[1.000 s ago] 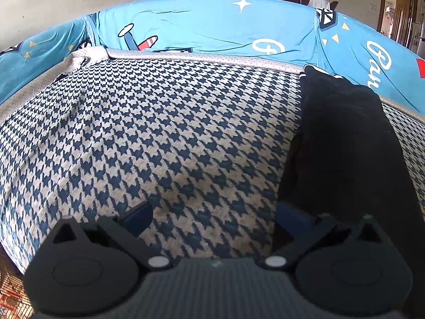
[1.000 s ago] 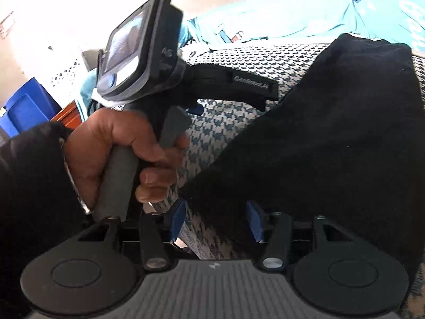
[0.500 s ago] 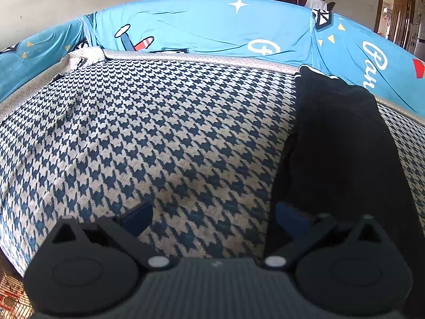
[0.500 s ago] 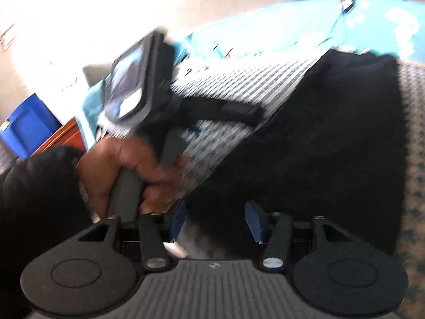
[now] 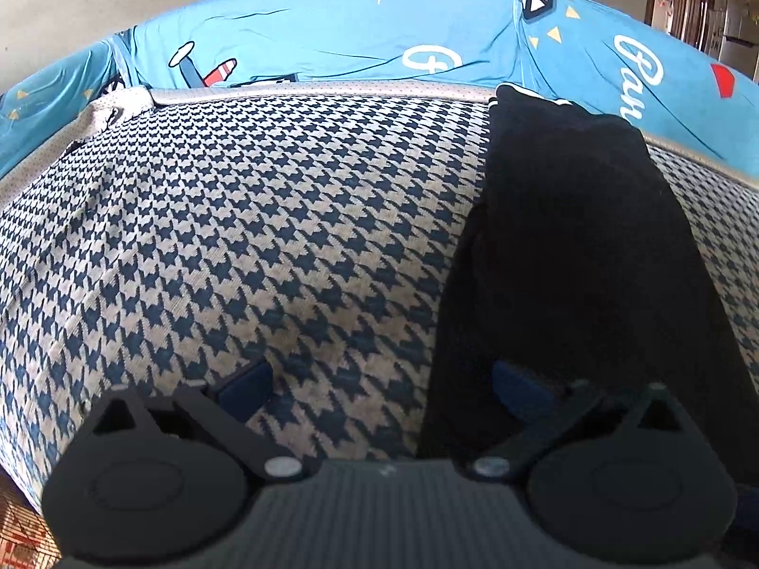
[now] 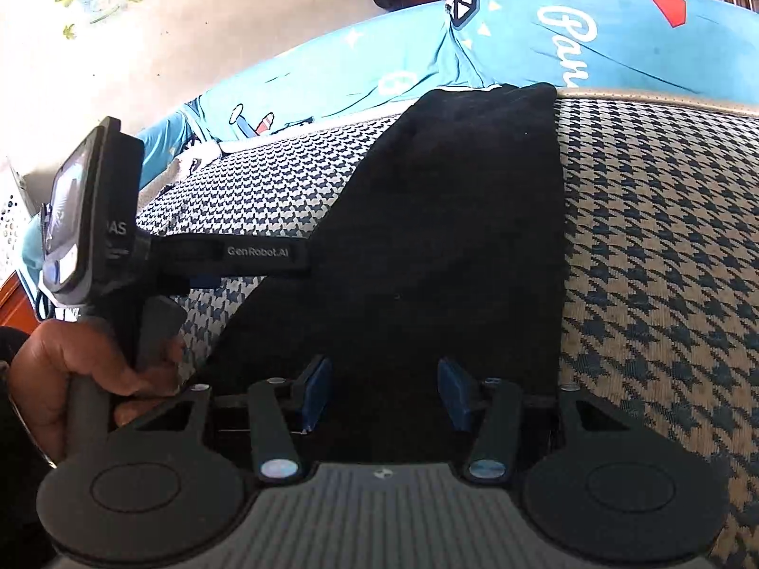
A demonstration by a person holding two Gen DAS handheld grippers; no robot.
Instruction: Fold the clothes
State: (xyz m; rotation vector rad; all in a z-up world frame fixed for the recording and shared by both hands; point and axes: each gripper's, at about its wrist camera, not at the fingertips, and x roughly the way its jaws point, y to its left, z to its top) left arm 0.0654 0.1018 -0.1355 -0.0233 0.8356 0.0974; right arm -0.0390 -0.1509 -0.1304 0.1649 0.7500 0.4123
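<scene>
Here the right gripper (image 6: pixel 384 391) hangs low over the near end of the black garment (image 6: pixel 455 237), its blue pads part-way apart with dark cloth showing between them; nothing is pinched, so it holds nothing. Just to its left, the left gripper (image 5: pixel 382 386) stands wide, one pad over the bare houndstooth cover (image 5: pixel 237 237) and the other over the garment's left edge, also empty. A hand (image 6: pixel 90 370) grips that tool's handle in the right wrist view.

The garment lies as a long dark strip from the near edge of the couch seat to its far edge, where its end touches the seam below the blue printed sheet (image 5: pixel 356 38) draped on the backrest.

My reading is that the step in hand is taking the near end for a lengthwise fold. To do it well, each gripper should likely bite a near corner, catching all layers, as a shallow nip may slip. Lift evenly, carry the end toward the far edge, and lay corners square before letting go; black on dark hides the layers.
</scene>
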